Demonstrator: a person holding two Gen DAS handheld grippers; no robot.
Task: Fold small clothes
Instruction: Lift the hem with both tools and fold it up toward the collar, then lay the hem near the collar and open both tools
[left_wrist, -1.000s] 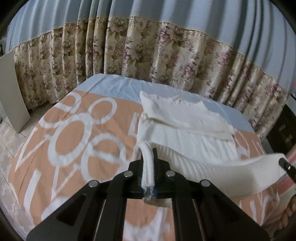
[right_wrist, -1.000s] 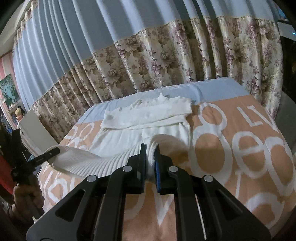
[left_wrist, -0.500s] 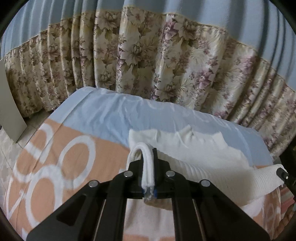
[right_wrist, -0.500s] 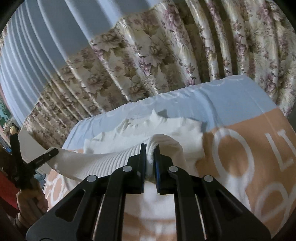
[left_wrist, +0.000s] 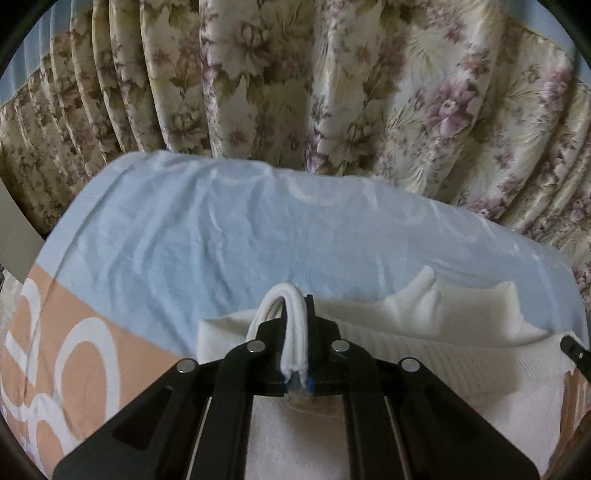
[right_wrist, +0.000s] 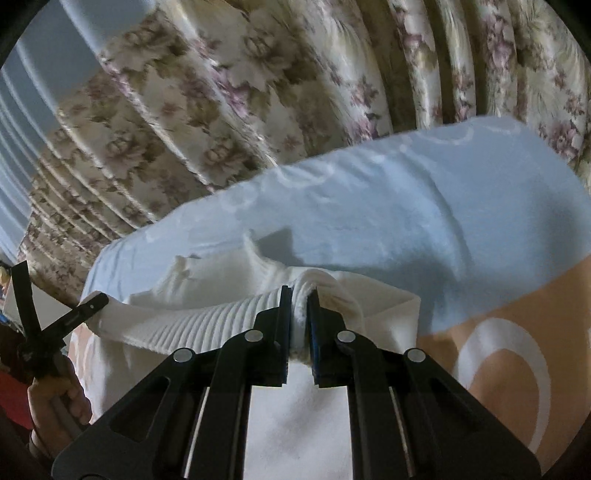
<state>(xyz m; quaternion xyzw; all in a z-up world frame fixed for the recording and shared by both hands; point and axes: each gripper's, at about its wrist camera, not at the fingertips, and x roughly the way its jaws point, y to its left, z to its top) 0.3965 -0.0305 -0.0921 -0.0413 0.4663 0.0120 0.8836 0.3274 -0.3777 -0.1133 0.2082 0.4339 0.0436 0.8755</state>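
Note:
A white ribbed knit garment (left_wrist: 443, 354) lies on the bed, its collar end toward the curtain. My left gripper (left_wrist: 295, 321) is shut on the left corner of its ribbed hem, which loops up between the fingers. My right gripper (right_wrist: 300, 306) is shut on the hem's right corner (right_wrist: 317, 284). The ribbed hem (right_wrist: 192, 325) stretches taut between both grippers, held above the garment's upper part near the collar (right_wrist: 229, 266). The left gripper also shows at the left edge of the right wrist view (right_wrist: 88, 306), and the right gripper's tip at the right edge of the left wrist view (left_wrist: 572, 350).
The bed has a light blue band (left_wrist: 221, 236) at the far end and an orange cover with white lettering (left_wrist: 74, 362) nearer. A floral curtain (left_wrist: 332, 81) hangs close behind the bed's far edge. A pale board (left_wrist: 14, 240) stands at the left.
Both grippers have carried the hem forward over the garment toward the collar and curtain. The lower part of the garment now lies beneath and behind the grippers.

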